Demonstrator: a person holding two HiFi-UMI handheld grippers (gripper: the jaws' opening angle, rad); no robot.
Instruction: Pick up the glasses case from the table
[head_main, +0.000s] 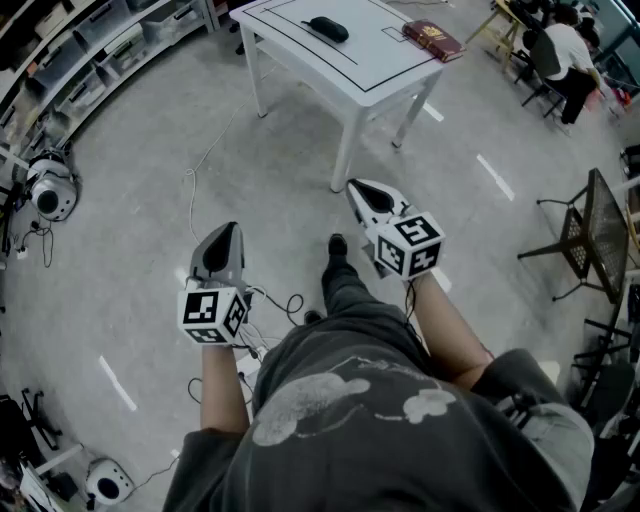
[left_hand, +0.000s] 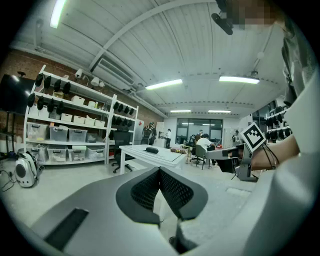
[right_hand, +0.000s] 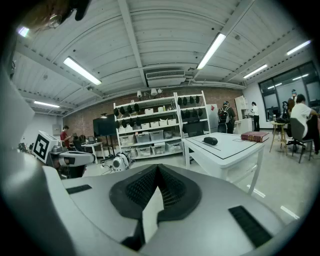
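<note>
The black glasses case (head_main: 328, 28) lies on the white table (head_main: 380, 85) at the far side of the room, with a red book (head_main: 432, 40) near it. The person stands well back from the table, a gripper in each hand over the floor. My left gripper (head_main: 230, 228) is shut and holds nothing. My right gripper (head_main: 355, 185), nearer the table's front leg, is also shut and holds nothing. In the left gripper view the glasses case (left_hand: 152, 150) shows small beyond the closed jaws (left_hand: 160, 170). The right gripper view has the glasses case (right_hand: 210, 141) on the table past its closed jaws (right_hand: 158, 167).
Shelves of storage bins (head_main: 90, 50) line the left wall, with a round machine (head_main: 48, 192) and cables on the floor. A mesh-backed chair (head_main: 592, 235) stands at the right. People sit at desks (head_main: 565, 55) beyond the table. Bare concrete floor lies between me and the table.
</note>
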